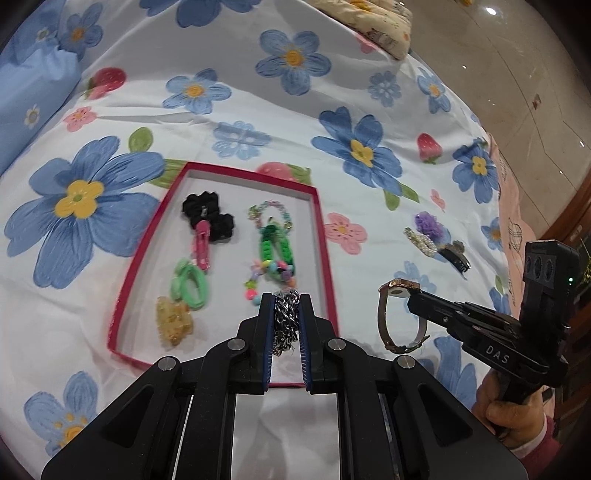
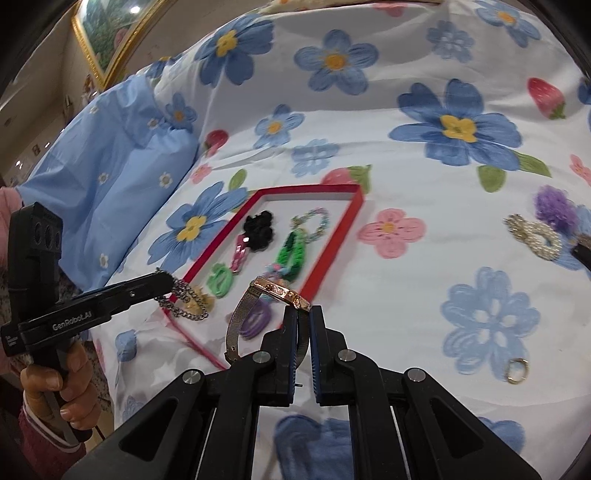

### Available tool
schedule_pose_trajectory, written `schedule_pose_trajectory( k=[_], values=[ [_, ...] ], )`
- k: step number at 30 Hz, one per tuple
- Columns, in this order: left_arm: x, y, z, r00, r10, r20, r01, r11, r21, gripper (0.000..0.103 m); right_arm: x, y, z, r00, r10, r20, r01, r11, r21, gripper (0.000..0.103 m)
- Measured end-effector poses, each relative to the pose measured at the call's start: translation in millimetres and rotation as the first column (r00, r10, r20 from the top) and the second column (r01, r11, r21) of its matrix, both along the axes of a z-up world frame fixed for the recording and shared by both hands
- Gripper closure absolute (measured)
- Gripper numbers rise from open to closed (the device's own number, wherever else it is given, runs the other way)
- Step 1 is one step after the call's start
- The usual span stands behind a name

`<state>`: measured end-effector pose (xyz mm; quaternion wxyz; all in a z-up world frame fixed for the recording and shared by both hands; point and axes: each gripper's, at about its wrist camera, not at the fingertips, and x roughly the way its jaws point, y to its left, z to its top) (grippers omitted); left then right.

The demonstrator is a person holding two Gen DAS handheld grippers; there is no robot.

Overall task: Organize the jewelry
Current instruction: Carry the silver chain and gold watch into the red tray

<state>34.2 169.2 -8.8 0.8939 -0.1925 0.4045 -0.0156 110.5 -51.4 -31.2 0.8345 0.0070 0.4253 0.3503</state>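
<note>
L fingers [image 1: 286, 301] pinch chain [image 1: 285, 317]; R fingers [image 2: 303, 314] pinch watch [image 2: 280, 293].

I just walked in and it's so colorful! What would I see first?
First, the red tray in the middle of the flowery bedsheet, with hair ties and bracelets in it. At its near edge the left gripper pinches a silver chain; to its right the right gripper holds a rose-gold watch.

Floral bedsheet [image 1: 280, 122] covers bed; blue pillow [image 2: 110, 155] at edge; gold-framed picture [image 2: 107, 33] on wall; glossy tiled floor [image 1: 517, 55] beyond.
</note>
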Motion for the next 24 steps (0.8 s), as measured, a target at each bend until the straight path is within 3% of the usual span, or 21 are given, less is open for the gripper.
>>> schedule_pose_trajectory(
  k=[17,24],
  values=[
    [9,26,-44,0.996,0.041,-0.085,-0.043,0.999,-0.026,0.092,8,72,-33,0.993,0.11,-0.038,-0.113,0.99,-0.08,0.097],
    [19,29,-63,0.991,0.047,-0.127,-0.048,0.999,-0.004,0.092,16,90,-52,0.99,0.134,-0.048,-0.139,0.98,-0.144,0.097]
  ],
)
